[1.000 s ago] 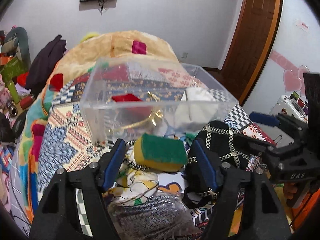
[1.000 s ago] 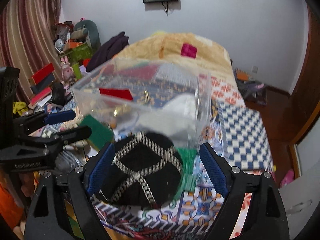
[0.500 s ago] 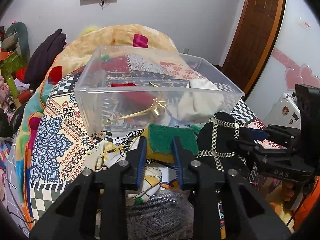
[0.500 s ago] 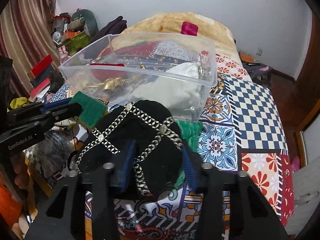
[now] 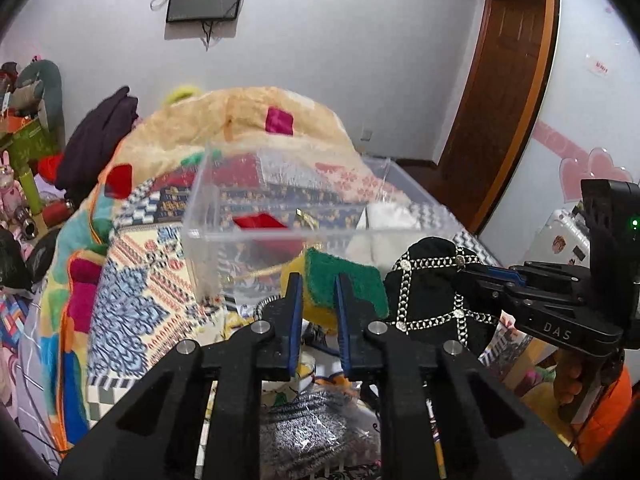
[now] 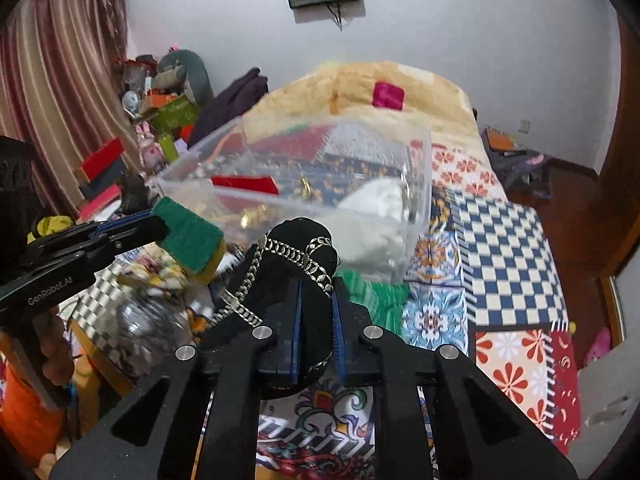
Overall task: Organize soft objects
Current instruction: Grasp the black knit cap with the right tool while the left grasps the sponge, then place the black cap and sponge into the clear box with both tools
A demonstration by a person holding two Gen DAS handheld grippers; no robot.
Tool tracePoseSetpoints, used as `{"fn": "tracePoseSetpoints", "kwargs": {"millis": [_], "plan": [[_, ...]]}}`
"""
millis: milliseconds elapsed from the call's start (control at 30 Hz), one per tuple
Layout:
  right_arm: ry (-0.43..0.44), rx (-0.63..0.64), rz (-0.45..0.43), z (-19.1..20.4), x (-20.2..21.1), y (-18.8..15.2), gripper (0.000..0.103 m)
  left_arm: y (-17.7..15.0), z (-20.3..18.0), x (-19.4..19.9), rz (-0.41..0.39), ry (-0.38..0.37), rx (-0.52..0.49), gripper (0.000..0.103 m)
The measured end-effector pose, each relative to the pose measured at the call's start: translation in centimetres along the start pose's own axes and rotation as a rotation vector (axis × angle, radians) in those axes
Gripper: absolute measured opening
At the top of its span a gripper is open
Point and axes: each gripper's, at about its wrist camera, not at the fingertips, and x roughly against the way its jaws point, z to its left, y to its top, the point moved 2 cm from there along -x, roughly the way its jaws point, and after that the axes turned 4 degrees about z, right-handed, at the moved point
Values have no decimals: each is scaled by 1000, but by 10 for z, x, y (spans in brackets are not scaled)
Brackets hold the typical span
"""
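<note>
My left gripper [image 5: 317, 294] is shut on a green and yellow sponge [image 5: 344, 286] and holds it lifted just in front of the clear plastic bin [image 5: 208, 224]. The sponge also shows in the right wrist view [image 6: 192, 236]. My right gripper [image 6: 316, 300] is shut on a black fabric piece with silver chains [image 6: 296, 256], lifted off the bed; it also shows in the left wrist view [image 5: 432, 292]. The bin [image 6: 420, 184] holds a red item [image 5: 258, 222], a gold object [image 6: 304, 184] and a white cloth [image 6: 376, 204].
The bed [image 6: 500, 248] carries a patchwork quilt and a tan blanket [image 5: 240, 120] behind the bin. A grey knit item [image 5: 304, 432] and a floral cloth [image 6: 160, 276] lie below the grippers. A green cloth [image 6: 372, 292] lies by the bin. Cluttered shelves [image 6: 160, 112] stand at left.
Both grippers closed, the left on the sponge and the right on the black chained piece, and both have lifted their objects up toward the bin.
</note>
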Motion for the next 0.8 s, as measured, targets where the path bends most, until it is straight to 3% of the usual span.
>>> {"fn": "tracePoseSetpoints", "kwargs": {"millis": [433,800], "plan": [[9,-2,-206,7,45,56,11,39,6,32,-134,36,-1,15],[-19,-41,-314,9,39,102,12,65,17,12,-138,96,10,15]]}}
